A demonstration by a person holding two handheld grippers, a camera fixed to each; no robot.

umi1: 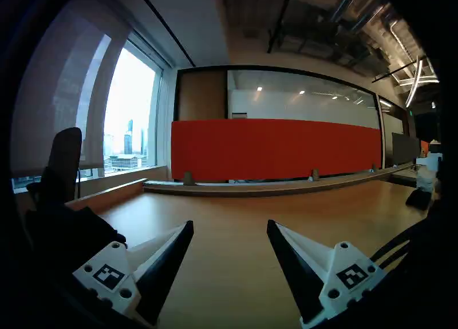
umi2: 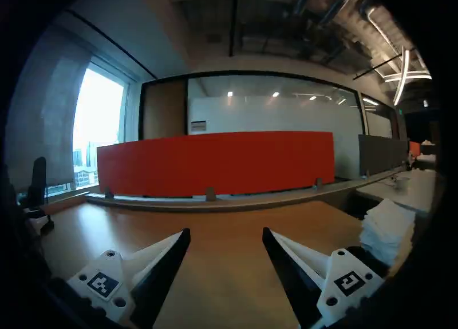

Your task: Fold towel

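**Q:** How far along is this reckoned to be?

**A:** Barely begun, it'd be guessed, or caught between towels. The left gripper (umi1: 229, 222) is held wide open over the wooden desk (umi1: 257, 203), and the right gripper (umi2: 225, 230) is spread the same way, with nothing between its fingers.

**Q:** And the towel?

**A:** A white stack of folded towels (umi2: 388, 229) can be seen off to the right of the right gripper, near the desk's edge. No towel is laid out flat, so one would have to be fetched and spread before any fold is made.
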